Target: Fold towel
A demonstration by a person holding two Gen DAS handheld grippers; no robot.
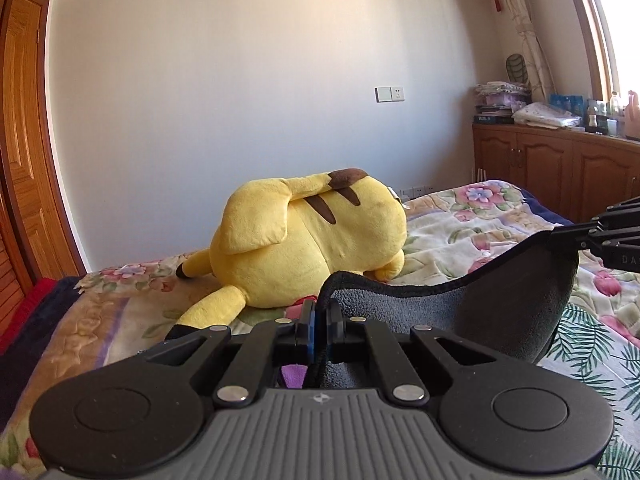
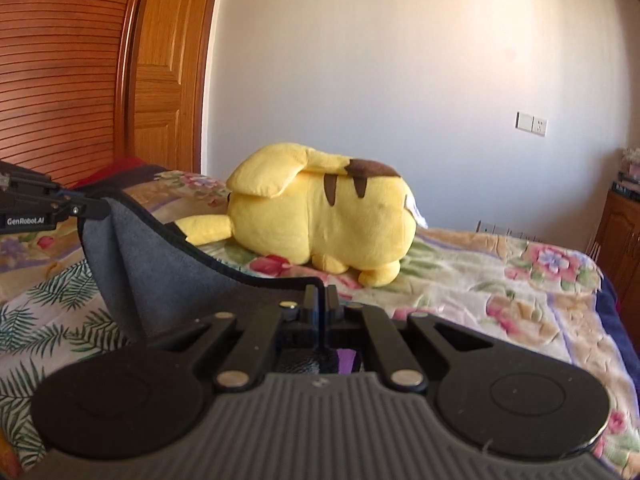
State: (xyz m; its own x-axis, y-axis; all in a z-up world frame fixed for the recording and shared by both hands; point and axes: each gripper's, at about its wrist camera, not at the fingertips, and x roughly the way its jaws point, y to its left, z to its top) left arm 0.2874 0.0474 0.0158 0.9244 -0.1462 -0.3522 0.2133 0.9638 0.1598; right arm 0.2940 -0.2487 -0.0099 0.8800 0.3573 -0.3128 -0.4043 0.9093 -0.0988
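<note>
Both clamped: left gripper (image 1: 319, 320) and right gripper (image 2: 320, 304) each pinch a corner of the towel (image 1: 492, 300), grey fleecy cloth with black stitched hem, sagging between them above the floral bedspread (image 2: 500, 280). Behind: yellow plush toy (image 2: 320, 220).

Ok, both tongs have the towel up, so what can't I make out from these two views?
- Towel lower edge: both views, hidden behind the tool bodies, so whether it touches the bed is unclear.
- Left tongs and right tongs grip depth: the pads cover the hem.
- Purple thing under the left tool: mostly hidden, can't identify.
- Plush toy face: turned away in both views.
- Cabinet items: too small, partly cut off at the right edge.
</note>
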